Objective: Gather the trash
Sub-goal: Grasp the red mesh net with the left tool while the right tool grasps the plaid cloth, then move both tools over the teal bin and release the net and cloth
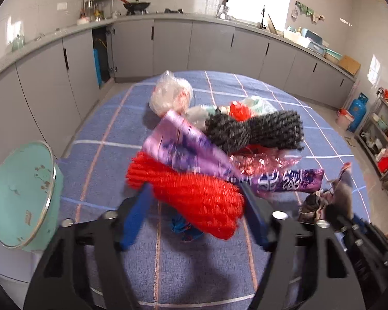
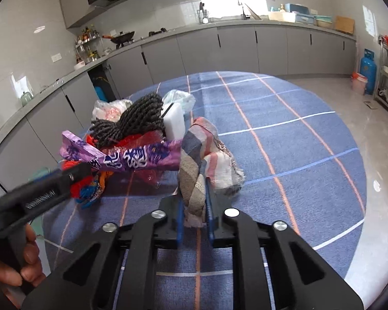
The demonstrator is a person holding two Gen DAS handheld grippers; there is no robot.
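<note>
Motion blur smears the red knit bundle point(image 1: 191, 196) at centre frame, gripped between the left gripper point(image 1: 196, 193) jaws. The right gripper point(image 2: 194, 193) jaws clench a striped cloth point(image 2: 207, 160). Both lie on the blue surface point(image 2: 297, 142); a teal bin point(image 1: 23, 193), contents hidden, sits lower left.

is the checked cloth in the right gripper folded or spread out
Bunched, not spread: the checked cloth stands crumpled in a lump, its lower end pinched between the right gripper fingers.

white characters on the purple wrapper point(image 2: 132, 159) are unreadable.
</note>
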